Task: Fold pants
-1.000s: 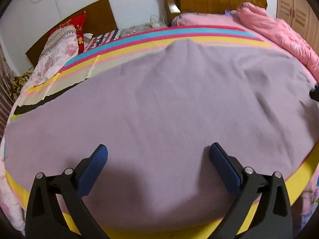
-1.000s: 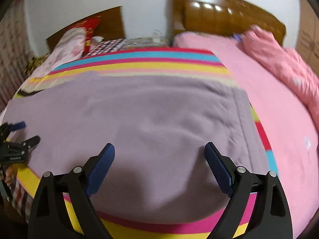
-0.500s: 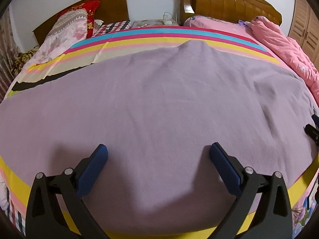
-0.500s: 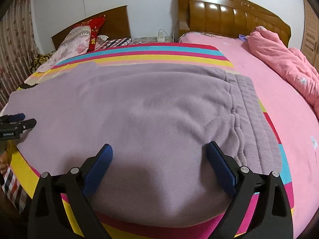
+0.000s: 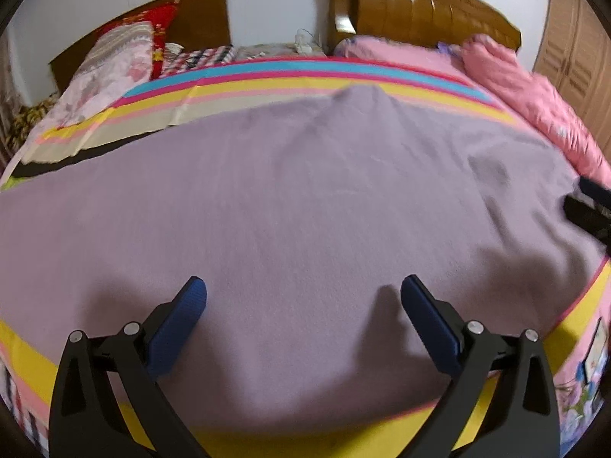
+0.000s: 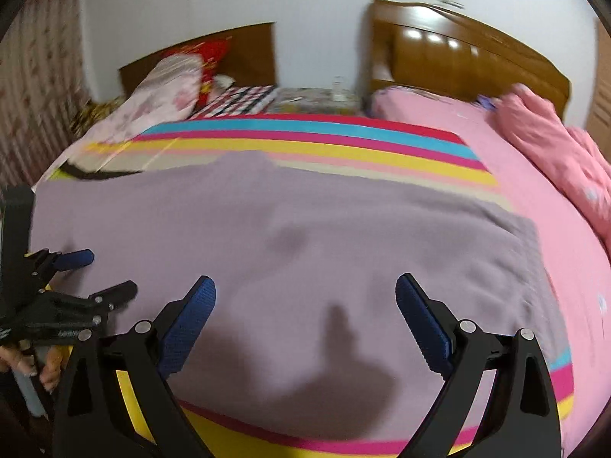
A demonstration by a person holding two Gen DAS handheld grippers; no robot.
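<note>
Mauve knit pants lie spread flat across a striped bedsheet. In the right wrist view the pants show their ribbed waistband at the right end. My left gripper hovers open and empty above the pants near the bed's front edge. My right gripper is also open and empty above the pants, nearer the waistband. The left gripper also shows in the right wrist view at the far left, and part of the right gripper shows at the right edge of the left wrist view.
A pink quilt is bunched at the back right on a pink bed. Pillows lie at the back left. Wooden headboards stand against the wall. A wardrobe is at the far right.
Both grippers stay open and have shifted over the pants: both views have risen and tilted, and the left gripper now sits closer in the right wrist view. The pants lie unmoved.
</note>
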